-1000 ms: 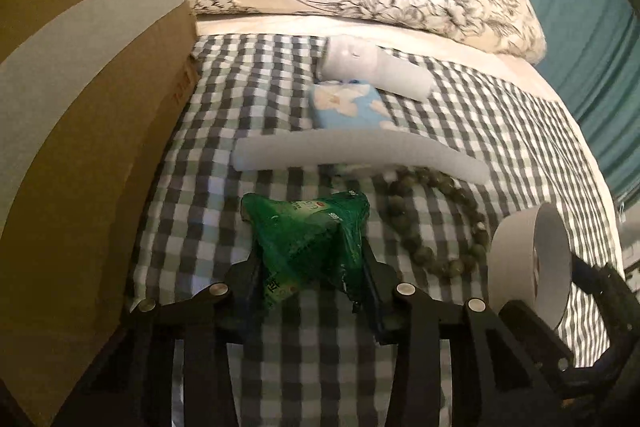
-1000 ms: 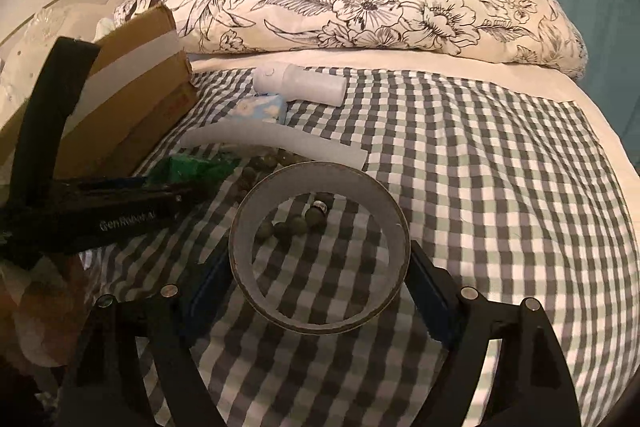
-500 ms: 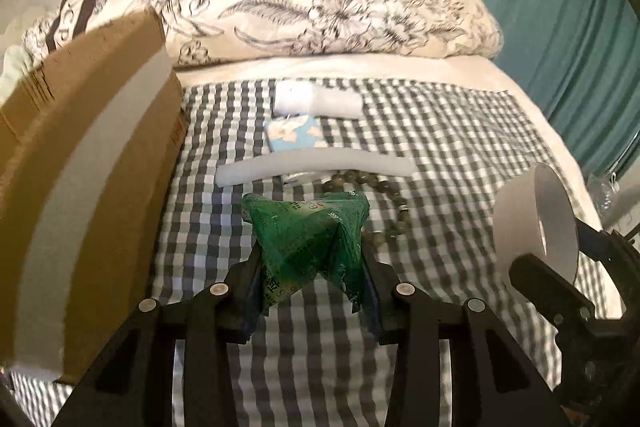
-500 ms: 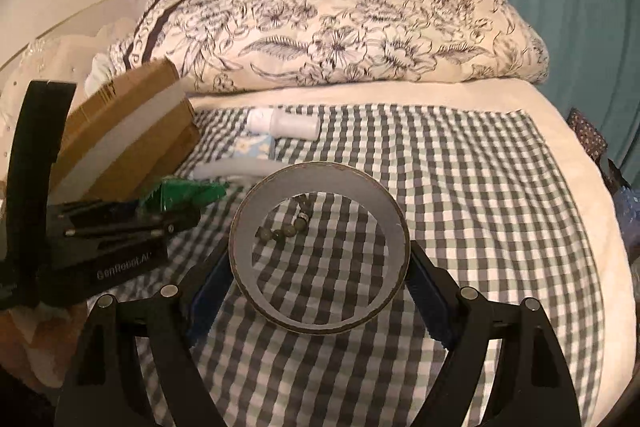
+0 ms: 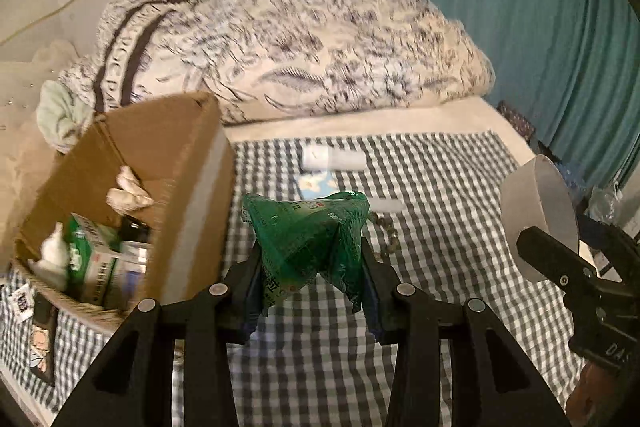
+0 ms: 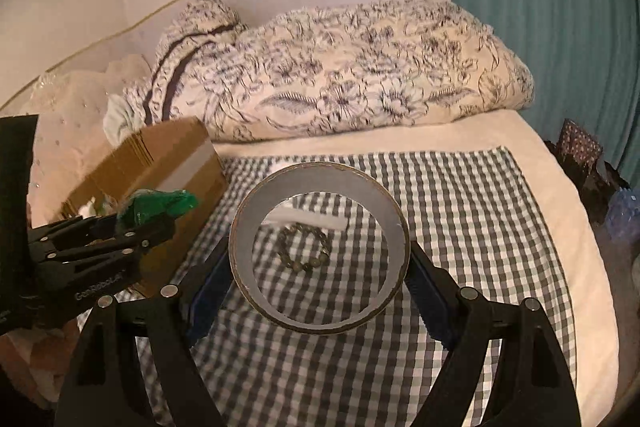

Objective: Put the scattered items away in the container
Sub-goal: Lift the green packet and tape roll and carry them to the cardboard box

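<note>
My left gripper [image 5: 308,263] is shut on a crumpled green packet [image 5: 308,231], held in the air to the right of an open cardboard box [image 5: 176,163]. The box holds a green-and-white carton [image 5: 90,259] and other small items. My right gripper [image 6: 320,267] is shut on a wide grey tape roll [image 6: 320,187], lifted above the checked cloth [image 6: 460,227]. A bead bracelet [image 6: 306,247] shows through the roll's hole. On the cloth lie a white tube [image 5: 332,159], a blue floral pack [image 5: 316,185] and a white foam strip [image 5: 384,205].
A floral duvet [image 5: 320,55] is piled at the head of the bed. A teal curtain [image 5: 520,27] hangs on the right, with bags on the floor [image 6: 592,167] past the bed's right edge. The box stands at the cloth's left side.
Both grippers have risen with their loads and pulled back from the cloth. The box's open top and its contents have come into the left wrist view.
</note>
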The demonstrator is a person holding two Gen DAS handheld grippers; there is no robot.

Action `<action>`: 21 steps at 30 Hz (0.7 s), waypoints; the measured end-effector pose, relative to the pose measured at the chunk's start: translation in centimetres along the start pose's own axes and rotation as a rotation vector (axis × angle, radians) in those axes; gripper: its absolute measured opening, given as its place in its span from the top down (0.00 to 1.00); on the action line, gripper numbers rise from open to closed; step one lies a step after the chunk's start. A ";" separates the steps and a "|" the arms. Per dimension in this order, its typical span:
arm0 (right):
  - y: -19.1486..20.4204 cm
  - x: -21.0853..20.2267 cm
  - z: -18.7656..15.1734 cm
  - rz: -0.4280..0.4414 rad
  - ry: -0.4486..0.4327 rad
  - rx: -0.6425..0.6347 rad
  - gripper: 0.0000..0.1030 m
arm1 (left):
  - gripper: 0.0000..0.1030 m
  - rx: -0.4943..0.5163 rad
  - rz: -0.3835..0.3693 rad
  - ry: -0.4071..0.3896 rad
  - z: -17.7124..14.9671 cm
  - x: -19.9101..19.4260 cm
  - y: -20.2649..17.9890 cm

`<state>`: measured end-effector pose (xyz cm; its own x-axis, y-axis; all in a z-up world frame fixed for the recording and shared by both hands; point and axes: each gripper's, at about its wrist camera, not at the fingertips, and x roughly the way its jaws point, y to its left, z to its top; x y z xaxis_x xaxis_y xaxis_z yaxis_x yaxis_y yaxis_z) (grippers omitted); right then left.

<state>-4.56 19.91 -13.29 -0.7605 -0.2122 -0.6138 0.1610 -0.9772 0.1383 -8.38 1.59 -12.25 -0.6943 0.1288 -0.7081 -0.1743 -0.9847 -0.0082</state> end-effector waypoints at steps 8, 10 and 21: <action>2.3 -3.1 1.1 0.018 -0.046 -0.003 0.20 | 0.59 -0.008 0.017 -0.065 0.6 -4.6 1.9; 2.9 -3.8 1.3 0.022 -0.055 -0.006 0.20 | 0.59 -0.013 0.023 -0.081 0.8 -5.7 2.3; 5.2 -7.9 2.8 0.037 -0.109 -0.007 0.20 | 0.59 -0.023 0.031 -0.149 1.5 -11.0 4.1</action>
<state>0.53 16.53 -5.54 -0.8179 -0.2464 -0.5199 0.1945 -0.9689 0.1533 -2.54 -3.66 -3.46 -0.7952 0.1127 -0.5958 -0.1366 -0.9906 -0.0051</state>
